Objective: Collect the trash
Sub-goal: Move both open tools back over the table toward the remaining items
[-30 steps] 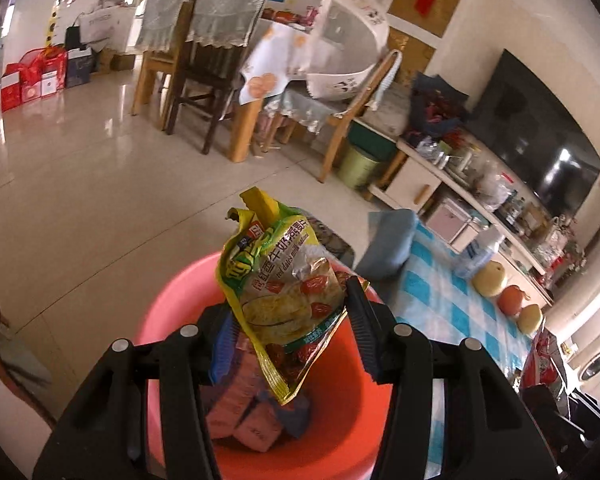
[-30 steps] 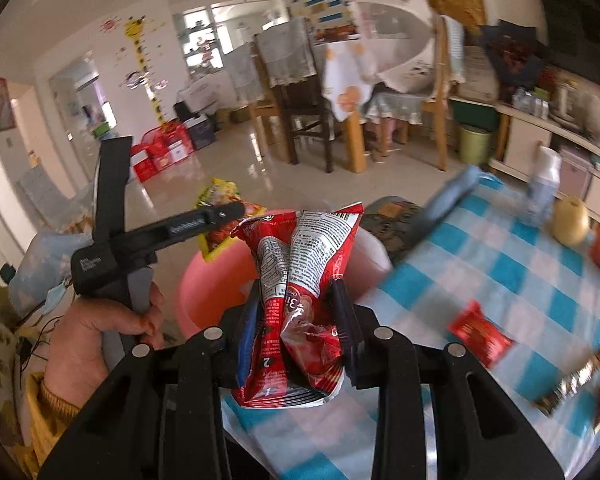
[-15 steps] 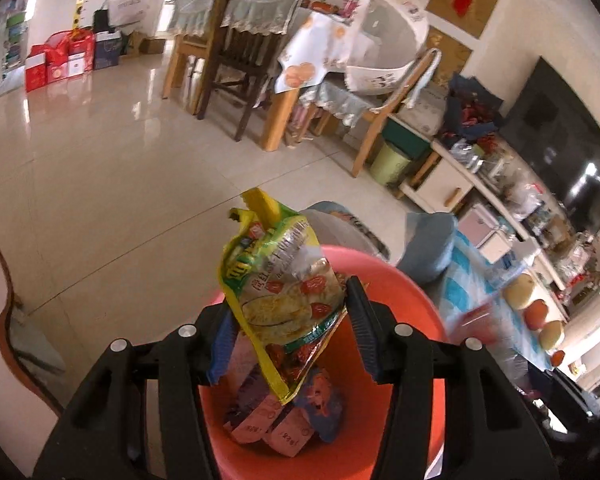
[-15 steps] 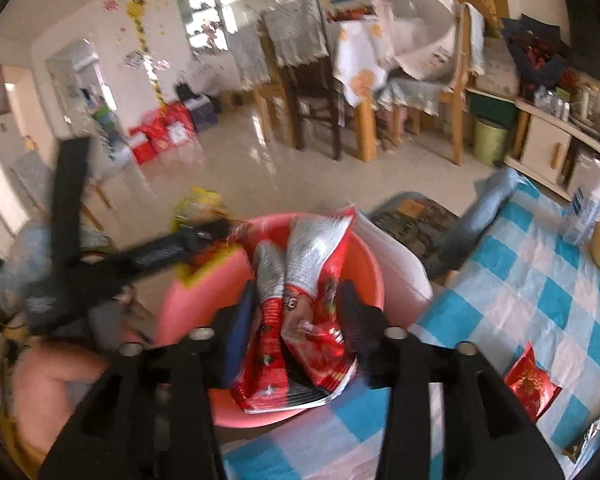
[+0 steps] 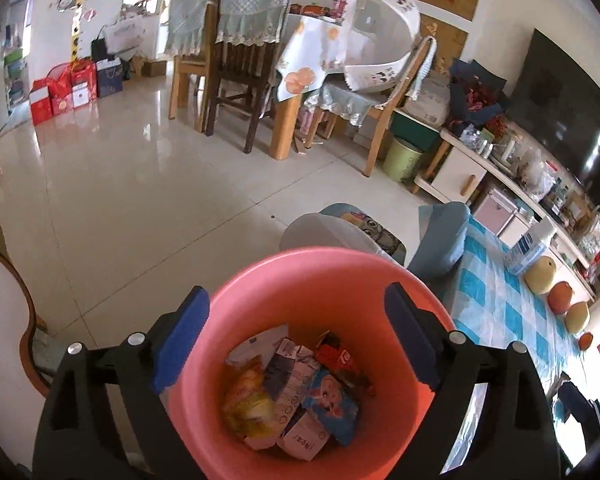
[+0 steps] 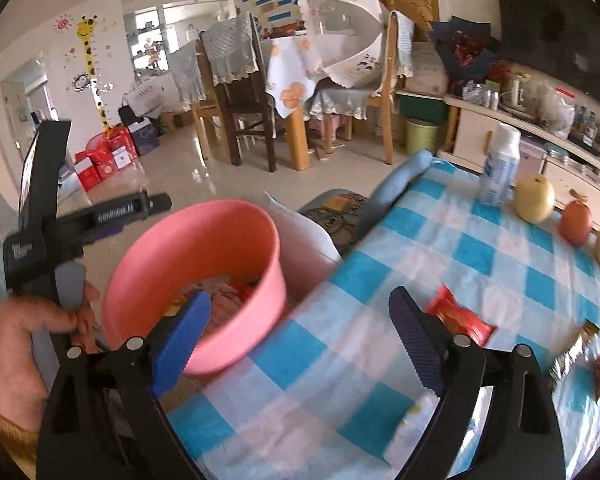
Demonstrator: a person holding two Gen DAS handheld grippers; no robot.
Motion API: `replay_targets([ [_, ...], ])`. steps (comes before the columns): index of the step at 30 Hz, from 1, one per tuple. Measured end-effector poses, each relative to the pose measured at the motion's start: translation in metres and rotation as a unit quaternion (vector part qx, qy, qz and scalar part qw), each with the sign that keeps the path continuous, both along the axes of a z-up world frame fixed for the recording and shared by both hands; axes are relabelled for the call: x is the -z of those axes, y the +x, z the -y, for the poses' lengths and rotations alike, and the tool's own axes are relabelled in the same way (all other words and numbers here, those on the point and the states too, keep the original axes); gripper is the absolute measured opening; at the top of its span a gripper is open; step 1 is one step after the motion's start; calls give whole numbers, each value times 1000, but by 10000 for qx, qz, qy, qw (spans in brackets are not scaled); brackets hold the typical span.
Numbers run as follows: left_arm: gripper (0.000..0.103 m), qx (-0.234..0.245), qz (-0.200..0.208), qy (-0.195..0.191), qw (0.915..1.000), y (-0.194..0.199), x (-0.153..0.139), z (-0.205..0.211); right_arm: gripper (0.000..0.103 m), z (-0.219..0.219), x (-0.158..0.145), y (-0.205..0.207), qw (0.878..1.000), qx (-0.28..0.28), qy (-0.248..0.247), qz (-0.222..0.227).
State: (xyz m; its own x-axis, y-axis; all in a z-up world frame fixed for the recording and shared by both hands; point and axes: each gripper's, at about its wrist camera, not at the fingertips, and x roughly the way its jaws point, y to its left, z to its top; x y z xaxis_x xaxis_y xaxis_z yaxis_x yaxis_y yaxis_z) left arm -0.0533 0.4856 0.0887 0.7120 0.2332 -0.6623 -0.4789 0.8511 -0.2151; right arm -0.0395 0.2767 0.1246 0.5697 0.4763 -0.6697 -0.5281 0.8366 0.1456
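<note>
With its jaws spread wide and empty, the left gripper [image 5: 292,336] hangs over the pink bin [image 5: 312,272], wrappers [image 5: 296,396] heaped inside; the right gripper [image 6: 300,332] gapes empty above the checked tablecloth [image 6: 476,256], red wrapper [image 6: 458,316] just beside.

My left wrist view looks steeply down into the pink bin [image 5: 312,280] from close above. My right wrist view faces forward over the counter [image 6: 440,248], catching the same bin from its side, somewhat blurred.
</note>
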Motion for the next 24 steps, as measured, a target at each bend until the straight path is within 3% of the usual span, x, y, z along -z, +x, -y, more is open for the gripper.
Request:
replay_targets([
  [24, 95, 911, 133, 650, 9936, 16, -7, 75, 95, 89, 13, -40, 9961, 844, 40, -257],
])
